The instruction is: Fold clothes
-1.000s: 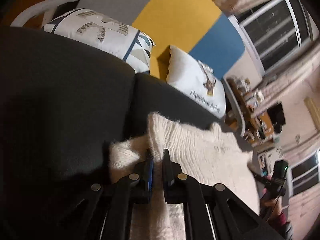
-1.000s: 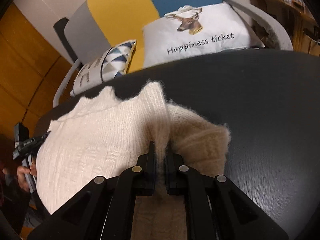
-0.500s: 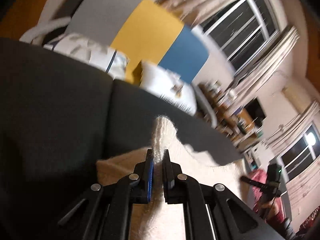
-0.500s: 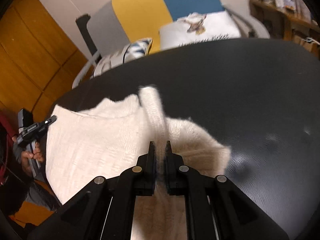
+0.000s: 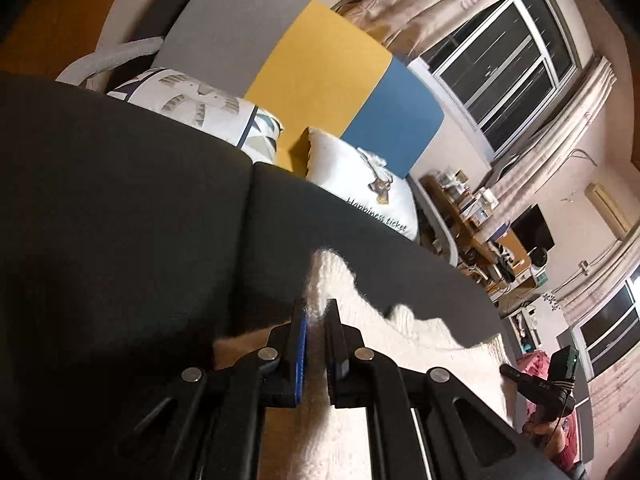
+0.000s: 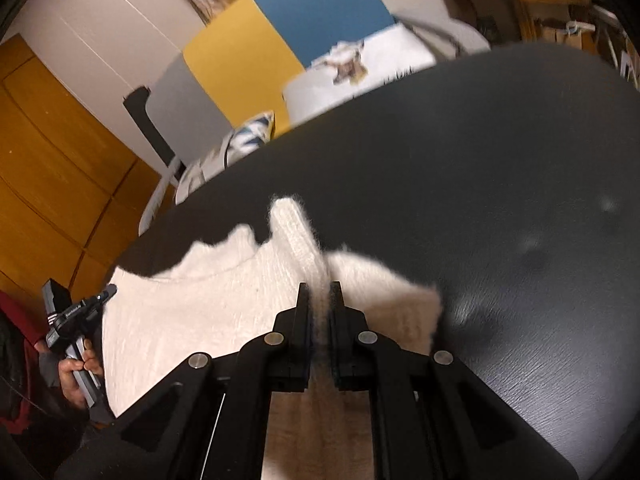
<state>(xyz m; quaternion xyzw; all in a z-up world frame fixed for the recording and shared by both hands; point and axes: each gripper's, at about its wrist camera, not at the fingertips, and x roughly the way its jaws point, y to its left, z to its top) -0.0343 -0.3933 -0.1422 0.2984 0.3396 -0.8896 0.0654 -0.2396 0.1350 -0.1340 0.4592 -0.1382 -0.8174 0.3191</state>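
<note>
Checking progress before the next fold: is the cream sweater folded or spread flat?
Partly folded: the cream sweater lies doubled over itself, both grippers pinching its raised edge.

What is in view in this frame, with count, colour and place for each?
sweater: one, cream knit, on the dark table, a fold pinched up at each side.
table: one, black, under the sweater.
sofa back: one, grey, yellow and blue panels, behind the table.
cushions: two, white printed, on the sofa.
windows: two, dark, curtained, far wall.
shelf: one, wooden, cluttered, beside the sofa.
left hand-held gripper: one, black, shut on the sweater.
right hand-held gripper: one, black, shut on the sweater.
</note>
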